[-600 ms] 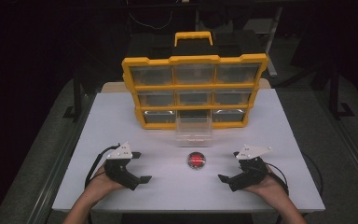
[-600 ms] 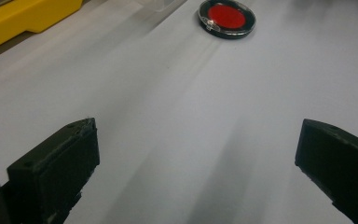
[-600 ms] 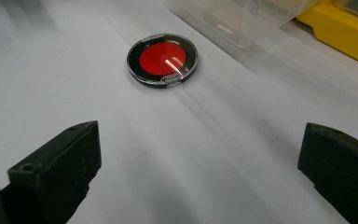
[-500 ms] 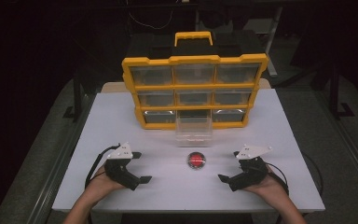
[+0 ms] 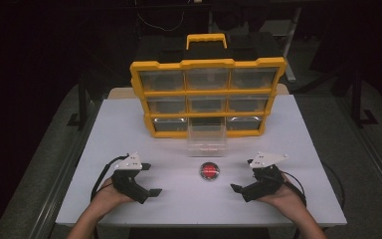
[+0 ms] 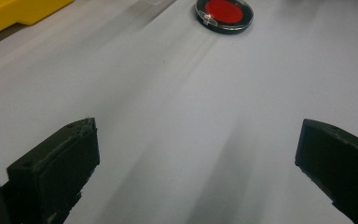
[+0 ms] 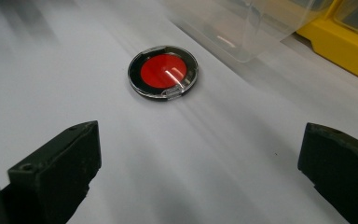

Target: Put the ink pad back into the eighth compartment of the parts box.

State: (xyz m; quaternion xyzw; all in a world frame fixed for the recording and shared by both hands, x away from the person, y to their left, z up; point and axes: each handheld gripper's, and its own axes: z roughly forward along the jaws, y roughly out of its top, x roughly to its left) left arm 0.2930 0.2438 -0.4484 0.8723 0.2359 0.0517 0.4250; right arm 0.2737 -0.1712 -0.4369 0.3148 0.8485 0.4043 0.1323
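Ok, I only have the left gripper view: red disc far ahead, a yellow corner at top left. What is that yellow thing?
Observer: A yellow organizer with three rows of three clear drawers, standing at the far side of the table.
Operator: Any drawer open?
Observer: Yes. The bottom middle drawer is pulled out toward the person, and the red disc lies on the table just in front of it.
Operator: Where is the other gripper?
Observer: The right gripper rests on the table to the right of the disc, apart from it, jaws wide open with nothing between them; the left gripper mirrors it on the other side.
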